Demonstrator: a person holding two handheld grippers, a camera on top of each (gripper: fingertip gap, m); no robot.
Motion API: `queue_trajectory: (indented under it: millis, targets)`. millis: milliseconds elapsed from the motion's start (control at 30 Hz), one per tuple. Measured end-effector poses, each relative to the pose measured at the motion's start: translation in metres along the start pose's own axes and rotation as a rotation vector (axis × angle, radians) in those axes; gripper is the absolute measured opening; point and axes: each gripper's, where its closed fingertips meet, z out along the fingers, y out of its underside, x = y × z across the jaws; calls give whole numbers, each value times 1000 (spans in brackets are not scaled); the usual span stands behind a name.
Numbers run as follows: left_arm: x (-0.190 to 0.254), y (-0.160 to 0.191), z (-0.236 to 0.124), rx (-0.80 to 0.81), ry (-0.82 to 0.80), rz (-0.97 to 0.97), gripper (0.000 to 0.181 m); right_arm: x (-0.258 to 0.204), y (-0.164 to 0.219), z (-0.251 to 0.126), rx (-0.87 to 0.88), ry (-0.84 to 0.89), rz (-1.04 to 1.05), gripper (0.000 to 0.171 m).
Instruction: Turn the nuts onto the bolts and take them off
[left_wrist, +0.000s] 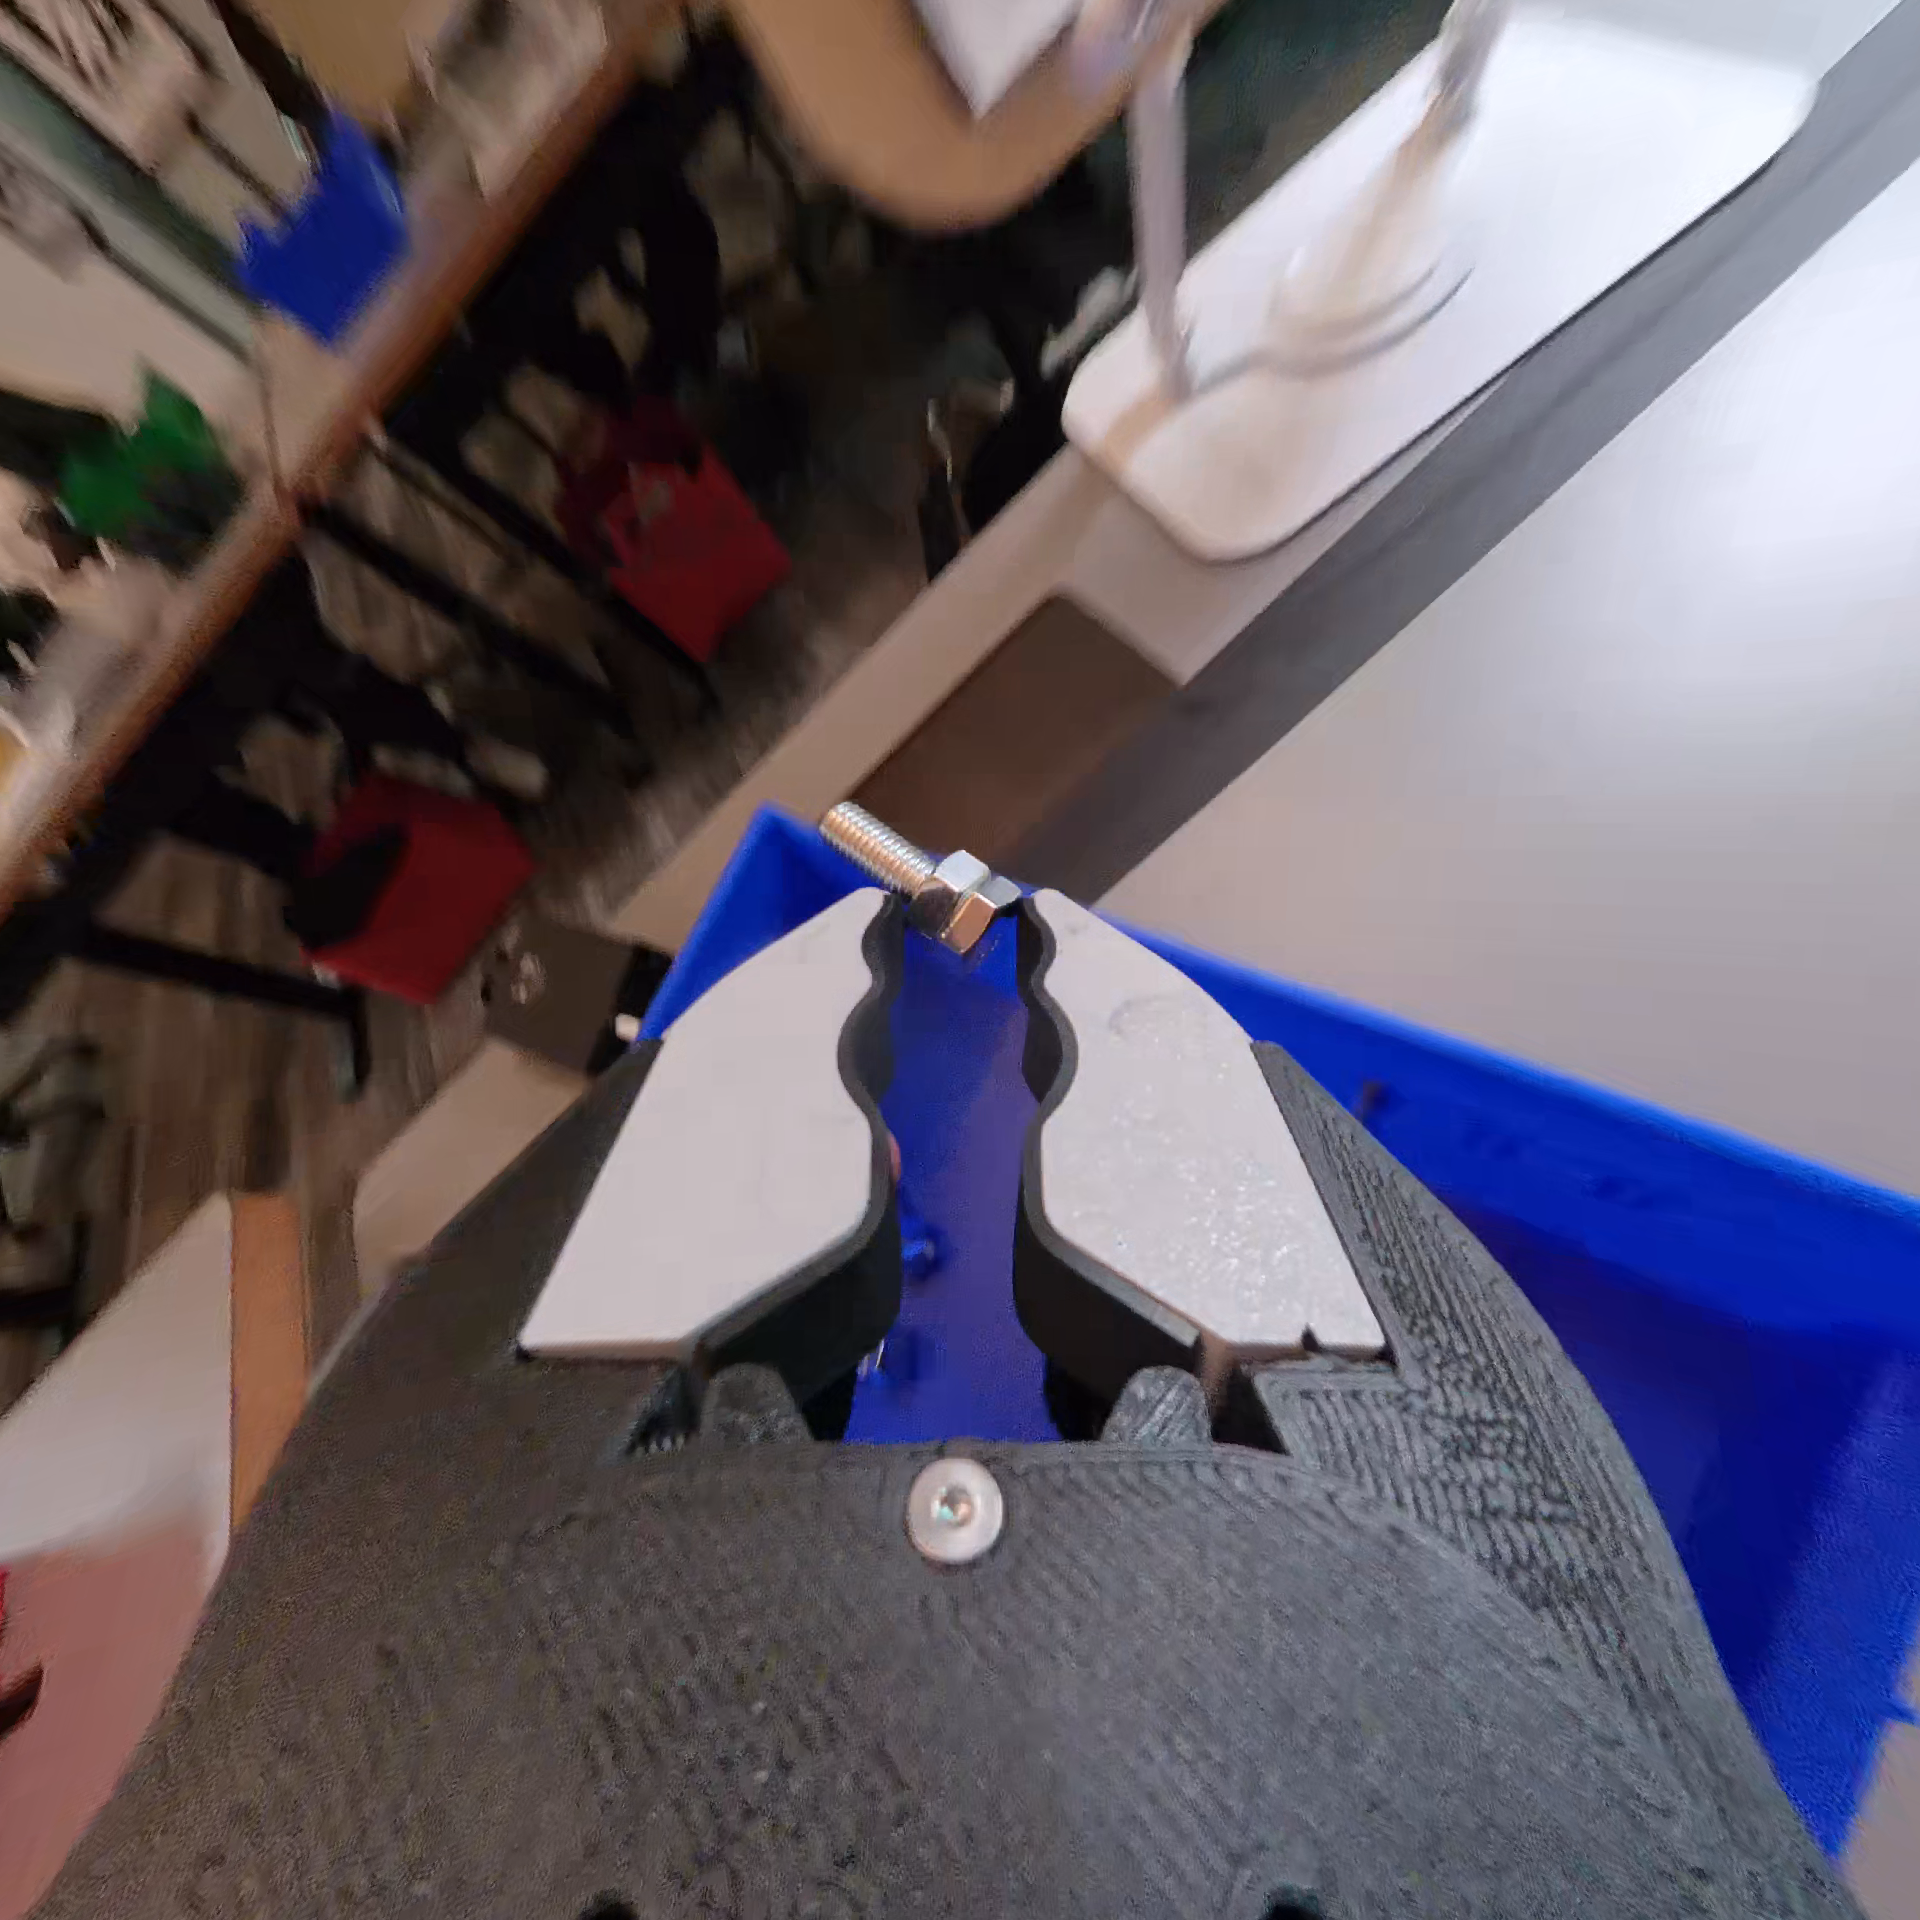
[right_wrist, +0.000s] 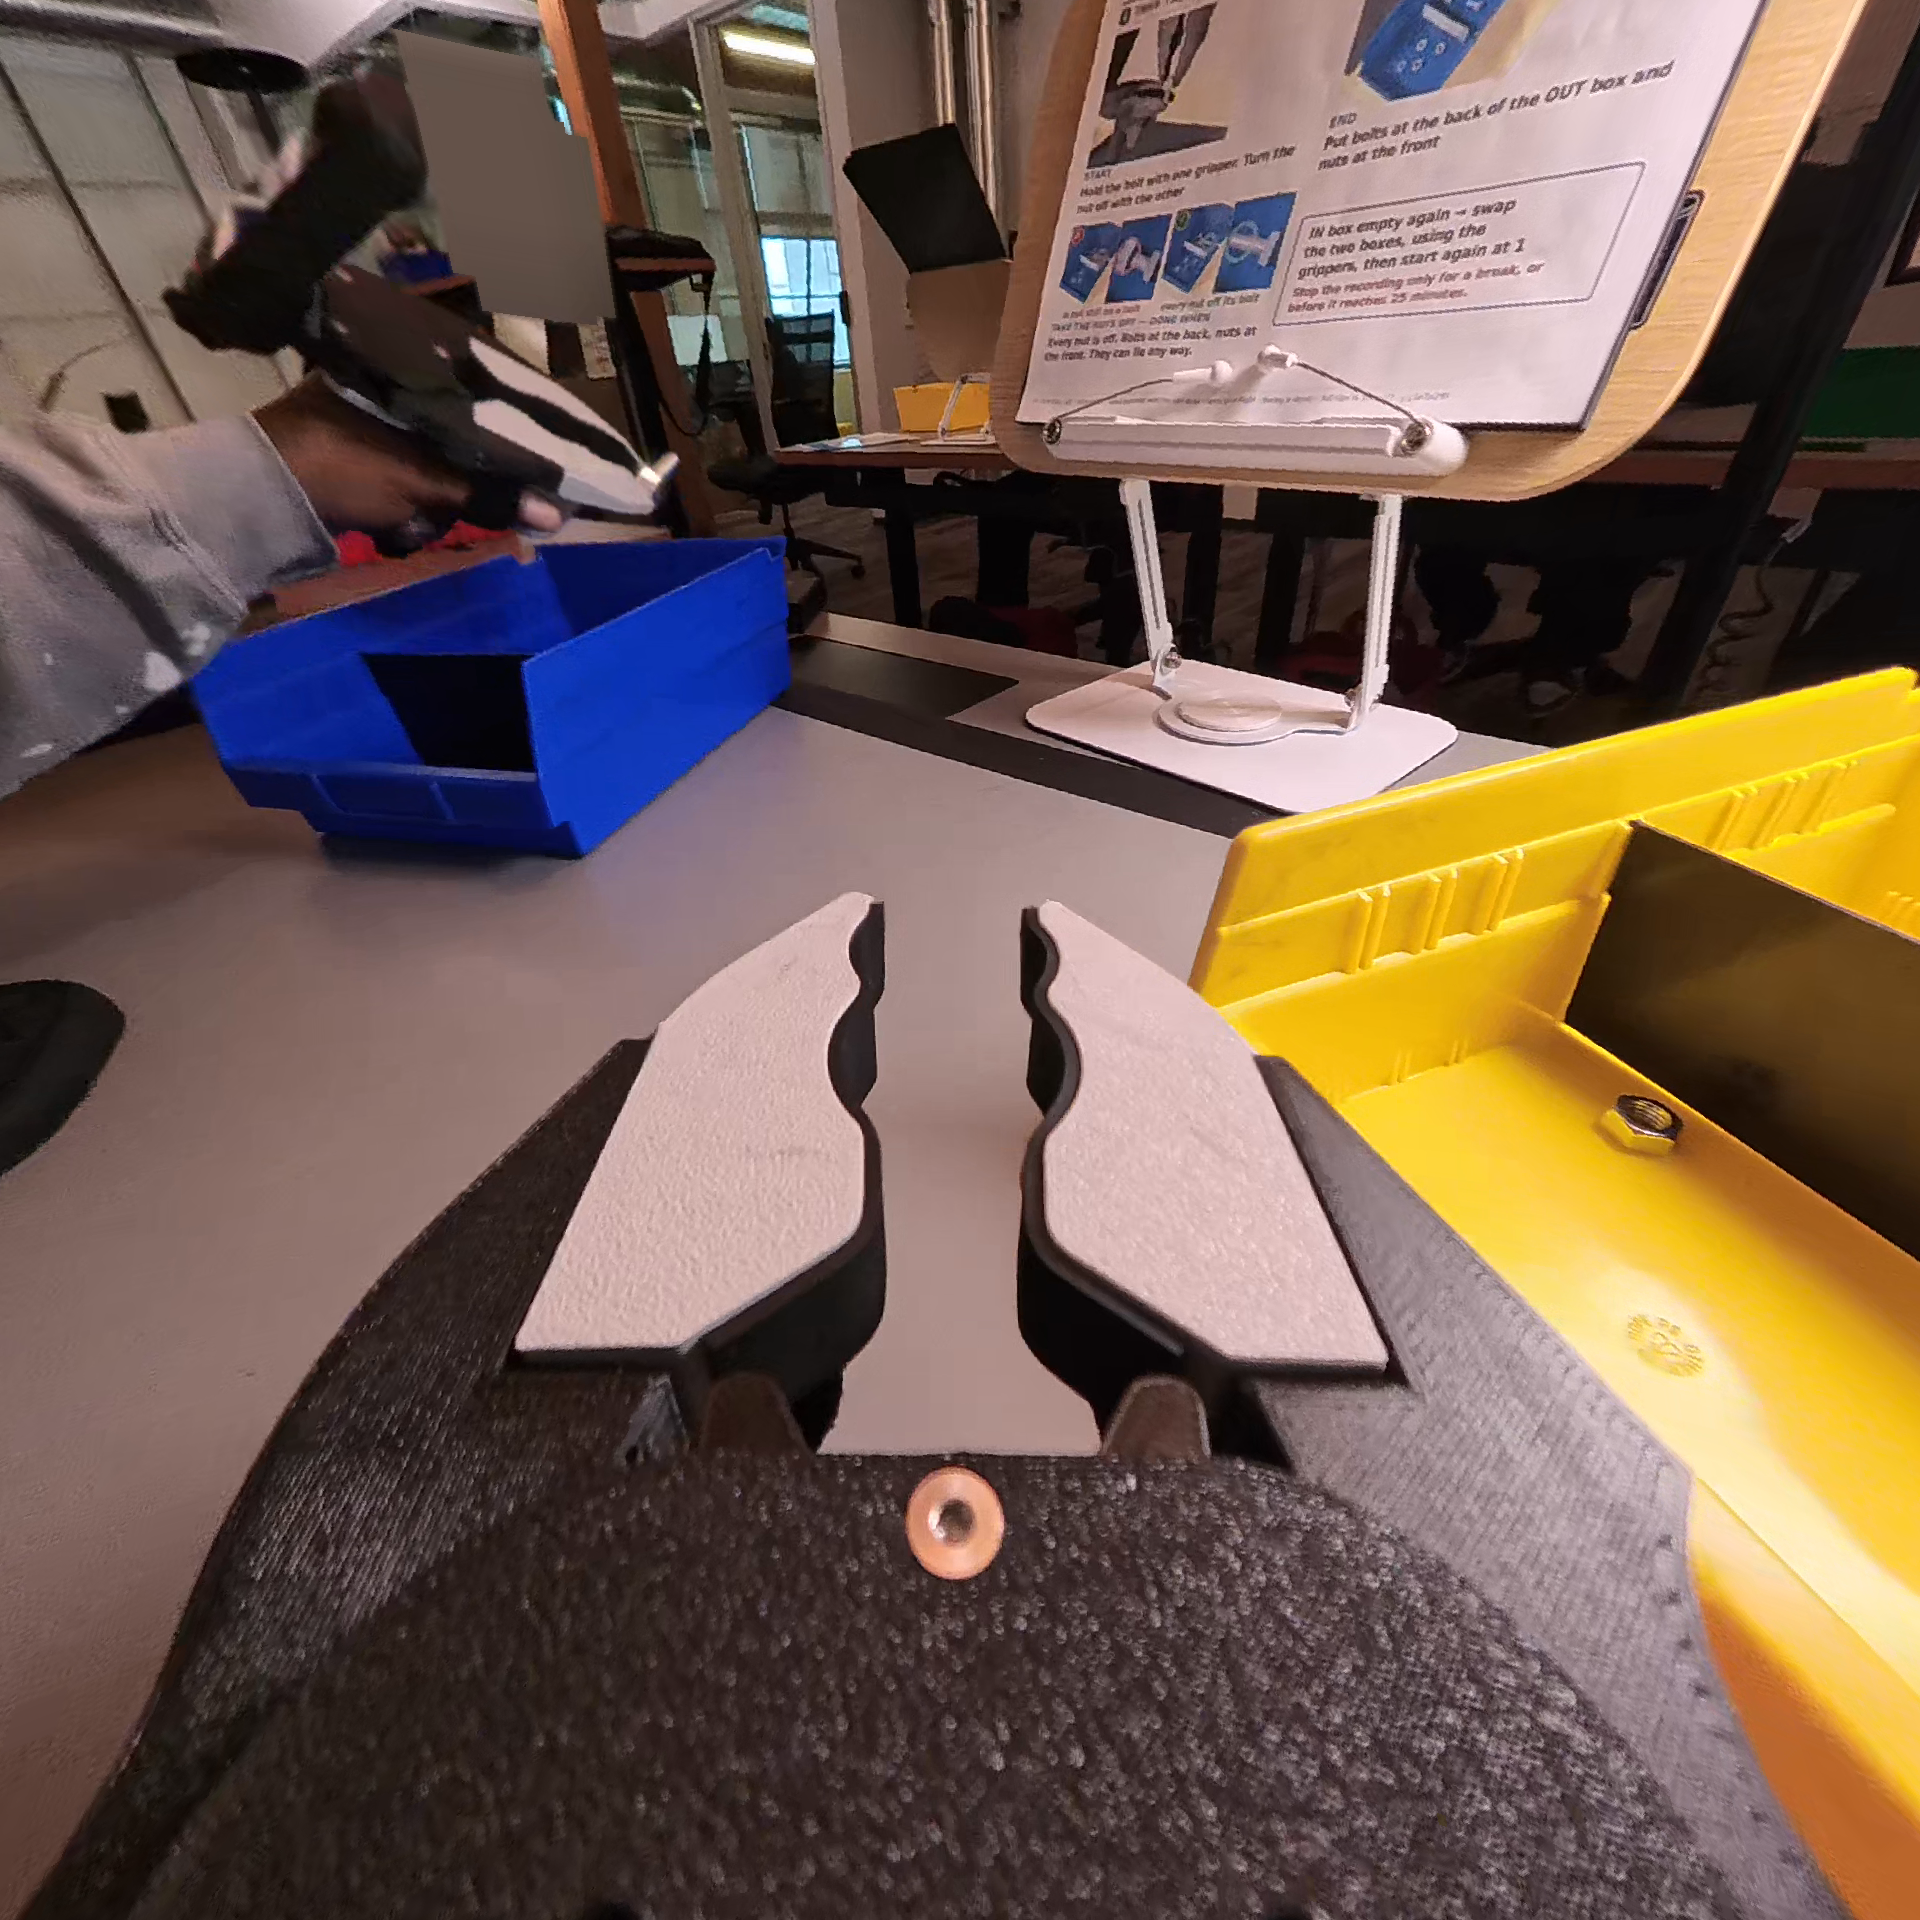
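Left tool (left_wrist: 956, 914) gripping, right tool (right_wrist: 953, 920) parted.

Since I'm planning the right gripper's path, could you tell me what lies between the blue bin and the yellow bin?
In the right wrist view, only bare grey table lies between the blue bin and the yellow bin; the white stand sits farther back.

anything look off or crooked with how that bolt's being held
Yes: the bolt sits askew at the very tips of the left gripper, pinched by its head with the shaft angling off to one side above the blue bin. It looks a marginal hold. The right gripper is open and holds nothing.
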Motion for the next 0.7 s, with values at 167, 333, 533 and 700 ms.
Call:
queue_trajectory:
  millis: [167, 333, 533, 700]
  targets:
    - [76, -73, -62, 361, 51, 85, 22, -20, -25, 15, 53, -117, 95, 25]
    - [182, -120, -116, 663, 224, 118, 21, -55, -60, 31, 84, -353, 219, 25]
    - [277, -132, -158, 855, 388, 146, 22, -103, -83, 38, 56, -676, 395, 28]
    - [311, -125, -166, 876, 451, 186, 21, -133, -69, 30, -20, -837, 413, 27]
